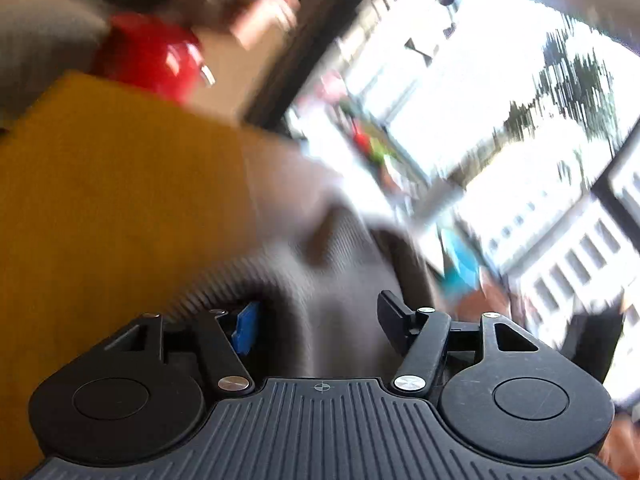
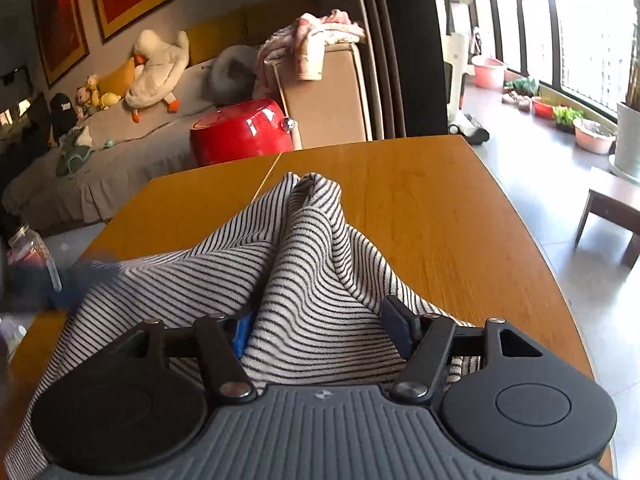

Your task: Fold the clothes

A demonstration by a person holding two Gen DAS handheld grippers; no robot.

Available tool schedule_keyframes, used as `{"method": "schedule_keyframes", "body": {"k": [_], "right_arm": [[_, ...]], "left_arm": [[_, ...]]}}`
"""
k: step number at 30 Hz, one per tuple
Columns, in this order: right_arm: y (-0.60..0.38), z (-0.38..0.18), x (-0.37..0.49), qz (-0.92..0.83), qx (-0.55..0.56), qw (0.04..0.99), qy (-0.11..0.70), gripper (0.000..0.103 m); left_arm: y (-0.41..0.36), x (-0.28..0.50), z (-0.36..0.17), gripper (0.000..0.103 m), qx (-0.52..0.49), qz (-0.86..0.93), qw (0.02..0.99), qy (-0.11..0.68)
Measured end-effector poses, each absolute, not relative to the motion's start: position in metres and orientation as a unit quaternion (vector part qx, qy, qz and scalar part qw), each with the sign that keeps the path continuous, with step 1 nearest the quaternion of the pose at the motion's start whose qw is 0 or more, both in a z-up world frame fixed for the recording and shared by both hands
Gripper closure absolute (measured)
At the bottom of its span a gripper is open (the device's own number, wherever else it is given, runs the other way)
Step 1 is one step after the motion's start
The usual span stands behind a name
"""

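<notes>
Right gripper (image 2: pixel 320 330): the jaws stand spread, with a bunched fold of the striped garment (image 2: pixel 304 264) lying between the blue fingertips (image 2: pixel 244 334). Whether the pads actually press the cloth cannot be told from this view. The garment, white with thin black stripes, rises in a ridge ahead of the jaws and drapes down over the near edge of the tabletop (image 2: pixel 432 216). Its far tip lies near the middle of the tabletop, beside the seam that divides the wooden surface.

Left gripper (image 1: pixel 316 322): the jaws stand spread around a mass of the same cloth, which fills the gap. The left wrist view is heavily motion-blurred, so the stripes appear only as a grey ribbed surface and contact is probably, but not certainly, present.

Beyond the far edge of the tabletop stands a red stool (image 2: pixel 244 132). Behind it is a grey sofa (image 2: pixel 120 160) carrying a plush goose (image 2: pixel 156 76) and a pile of pink laundry (image 2: pixel 312 40).
</notes>
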State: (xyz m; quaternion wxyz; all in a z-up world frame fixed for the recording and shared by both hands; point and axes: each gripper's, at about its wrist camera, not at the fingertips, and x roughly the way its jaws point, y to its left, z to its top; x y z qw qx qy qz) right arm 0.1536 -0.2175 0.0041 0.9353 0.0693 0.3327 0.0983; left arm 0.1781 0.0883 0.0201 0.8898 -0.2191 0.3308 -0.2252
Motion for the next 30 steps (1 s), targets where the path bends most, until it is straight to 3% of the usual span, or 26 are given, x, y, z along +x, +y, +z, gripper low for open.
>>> {"method": "schedule_keyframes", "body": {"k": [2,5,10,15,16,18,20,24,26,29,30], "right_arm": [[-0.217,0.005,0.151,0.098,0.058,0.935,0.335,0.036],[-0.217,0.016,0.147,0.089,0.040,0.936,0.339,0.031],[-0.231,0.031,0.119,0.070,-0.015,0.930,0.361,0.028],[-0.255,0.049,0.088,0.064,-0.019,0.916,0.395,0.028],[-0.257,0.058,0.083,0.062,-0.022,0.920,0.386,0.030],[-0.259,0.078,0.077,0.057,-0.026,0.933,0.356,0.050],[-0.258,0.101,0.086,0.062,-0.010,0.949,0.309,0.052],[-0.235,0.096,0.143,0.089,0.001,0.948,0.306,0.047],[-0.222,0.075,0.173,0.107,0.002,0.936,0.336,0.046],[-0.212,0.044,0.196,0.120,-0.058,0.925,0.356,0.068],[-0.211,0.039,0.202,0.112,-0.083,0.928,0.347,0.068]], "left_arm": [[0.106,0.186,0.030,0.042,-0.236,-0.210,0.894,0.318],[0.125,0.188,0.039,0.028,-0.216,-0.152,0.920,0.291],[0.150,0.190,0.051,0.023,-0.192,-0.077,0.936,0.284],[0.123,0.190,0.064,0.008,-0.172,-0.120,0.933,0.294],[0.108,0.188,0.064,0.008,-0.154,-0.140,0.931,0.298],[0.074,0.186,0.061,0.006,-0.117,-0.175,0.928,0.308],[0.043,0.193,0.051,0.005,-0.078,-0.192,0.926,0.315],[-0.008,0.213,0.031,0.009,-0.001,-0.202,0.923,0.328],[-0.031,0.224,0.021,0.026,0.038,-0.205,0.920,0.333],[-0.006,0.245,0.016,0.026,0.093,-0.120,0.941,0.302],[0.001,0.247,0.018,0.026,0.086,-0.116,0.942,0.303]]}}
